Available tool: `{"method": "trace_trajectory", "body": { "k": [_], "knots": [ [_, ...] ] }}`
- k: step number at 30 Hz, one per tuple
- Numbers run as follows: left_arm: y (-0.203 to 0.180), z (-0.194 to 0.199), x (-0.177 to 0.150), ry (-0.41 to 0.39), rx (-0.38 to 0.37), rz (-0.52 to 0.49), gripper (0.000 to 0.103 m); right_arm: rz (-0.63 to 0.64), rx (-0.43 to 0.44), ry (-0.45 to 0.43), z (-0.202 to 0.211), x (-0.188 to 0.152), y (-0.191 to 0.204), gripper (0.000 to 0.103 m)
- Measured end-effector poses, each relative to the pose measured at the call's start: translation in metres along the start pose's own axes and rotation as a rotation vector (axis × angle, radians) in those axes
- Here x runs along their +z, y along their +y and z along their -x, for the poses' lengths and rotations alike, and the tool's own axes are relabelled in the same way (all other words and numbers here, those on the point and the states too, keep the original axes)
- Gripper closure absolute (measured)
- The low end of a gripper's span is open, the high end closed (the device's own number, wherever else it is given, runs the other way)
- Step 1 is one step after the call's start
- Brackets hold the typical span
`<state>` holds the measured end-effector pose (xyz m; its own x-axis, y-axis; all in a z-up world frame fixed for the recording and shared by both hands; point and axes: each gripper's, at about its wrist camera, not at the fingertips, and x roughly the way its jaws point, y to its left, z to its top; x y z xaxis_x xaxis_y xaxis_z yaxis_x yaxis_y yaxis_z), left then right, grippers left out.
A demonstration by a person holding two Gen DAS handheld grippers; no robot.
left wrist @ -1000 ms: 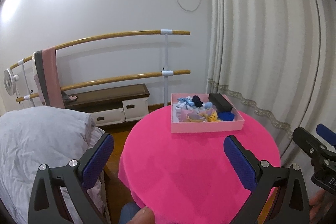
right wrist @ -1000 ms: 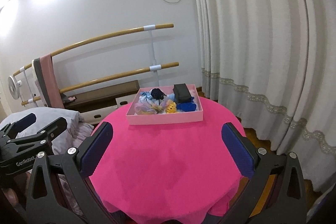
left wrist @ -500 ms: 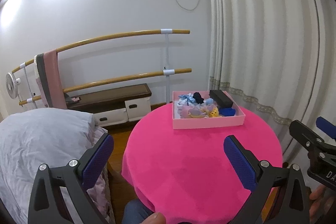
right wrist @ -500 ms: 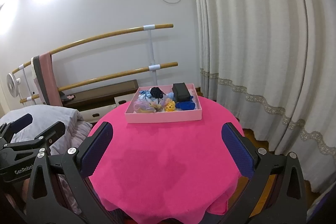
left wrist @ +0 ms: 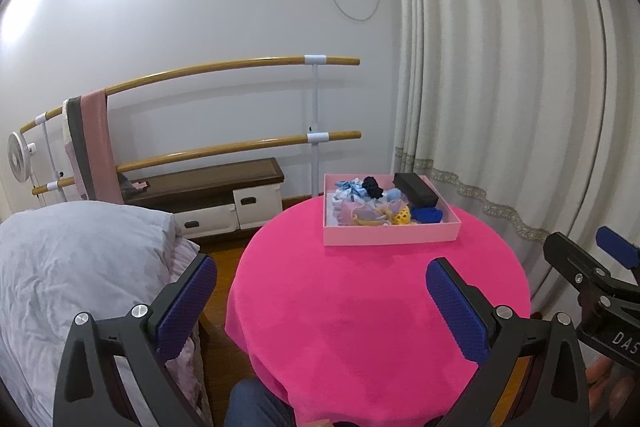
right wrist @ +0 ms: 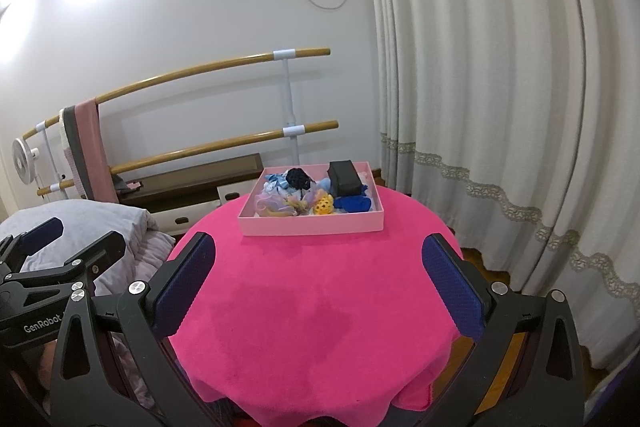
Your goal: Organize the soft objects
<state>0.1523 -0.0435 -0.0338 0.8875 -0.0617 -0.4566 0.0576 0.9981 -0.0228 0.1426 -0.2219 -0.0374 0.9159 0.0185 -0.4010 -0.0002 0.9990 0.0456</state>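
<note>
A shallow pink box (left wrist: 390,237) (right wrist: 312,225) sits at the far side of a round table under a bright pink cloth (left wrist: 360,307) (right wrist: 316,307). Inside lie several soft items: a black scrunchie (right wrist: 299,177), a light blue bow (right wrist: 277,182), a pale frilly scrunchie (right wrist: 269,205), a yellow dotted piece (right wrist: 324,205), a royal blue cloth (right wrist: 354,203) and a black case (right wrist: 344,177). My left gripper (left wrist: 320,291) hangs open above the table's near left edge. My right gripper (right wrist: 318,275) is open over the table's near half. Both are empty and well short of the box.
A bed with grey bedding (left wrist: 72,267) lies left of the table. Two wooden rails (left wrist: 224,71) run along the back wall with a pink towel (left wrist: 96,143) over them, above a low dark bench (left wrist: 208,179). Curtains (right wrist: 500,107) hang on the right. A person's knee (left wrist: 256,403) shows below.
Both grippers have drawn back and risen a little from the table, so the box looks smaller and farther. Both stay open and empty.
</note>
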Motion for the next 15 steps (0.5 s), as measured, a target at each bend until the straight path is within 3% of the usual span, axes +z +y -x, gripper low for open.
{"method": "trace_trajectory", "body": {
  "k": [15],
  "knots": [
    [-0.0015, 0.0015, -0.002, -0.009, 0.0, 0.013, 0.0, 0.003, 0.001, -0.009, 0.0035, -0.0001, 0.0012, 0.0]
  ]
}}
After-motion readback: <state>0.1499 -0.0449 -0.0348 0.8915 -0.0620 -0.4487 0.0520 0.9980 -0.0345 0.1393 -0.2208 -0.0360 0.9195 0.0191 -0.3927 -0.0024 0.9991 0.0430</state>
